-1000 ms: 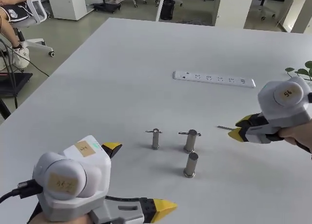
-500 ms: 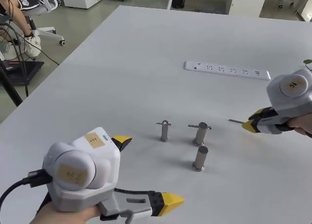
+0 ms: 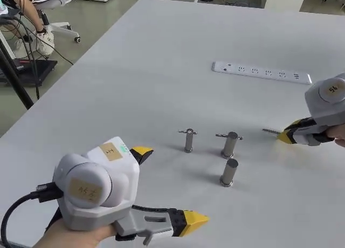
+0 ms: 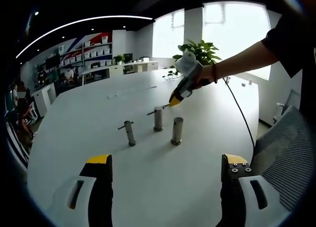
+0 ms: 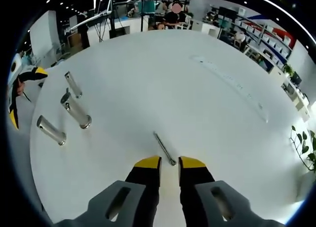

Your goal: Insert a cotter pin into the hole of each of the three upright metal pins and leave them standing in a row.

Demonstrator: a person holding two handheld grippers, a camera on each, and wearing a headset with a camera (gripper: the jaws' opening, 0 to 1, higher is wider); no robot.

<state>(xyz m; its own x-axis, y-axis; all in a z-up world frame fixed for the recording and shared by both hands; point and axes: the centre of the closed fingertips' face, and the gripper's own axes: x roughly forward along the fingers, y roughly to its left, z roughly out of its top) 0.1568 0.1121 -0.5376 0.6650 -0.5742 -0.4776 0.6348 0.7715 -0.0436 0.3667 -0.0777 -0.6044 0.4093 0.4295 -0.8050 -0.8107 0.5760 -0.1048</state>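
Observation:
Three upright metal pins stand mid-table. The left pin (image 3: 188, 140) and the right pin (image 3: 230, 144) each carry a cotter pin through the top. The nearer pin (image 3: 229, 172) has a bare top. Right of them, low over the table, my right gripper (image 3: 285, 137) is shut on the looped end of a loose cotter pin (image 3: 269, 131), whose shaft (image 5: 162, 145) points toward the pins. My left gripper (image 3: 168, 186) hovers open at the near left with nothing between its fingers (image 4: 98, 163); the pins (image 4: 158, 118) stand ahead of it.
A white power strip (image 3: 261, 73) lies at the back right of the white table (image 3: 135, 86). A potted plant (image 4: 197, 49) stands at the table's far edge. A cable (image 3: 16, 215) trails from the left gripper. Office chairs and a seated person are beyond the table.
My right gripper's jaws, slightly apart a second ago, have come together on the cotter pin. The head camera has shifted. The left gripper has stayed open.

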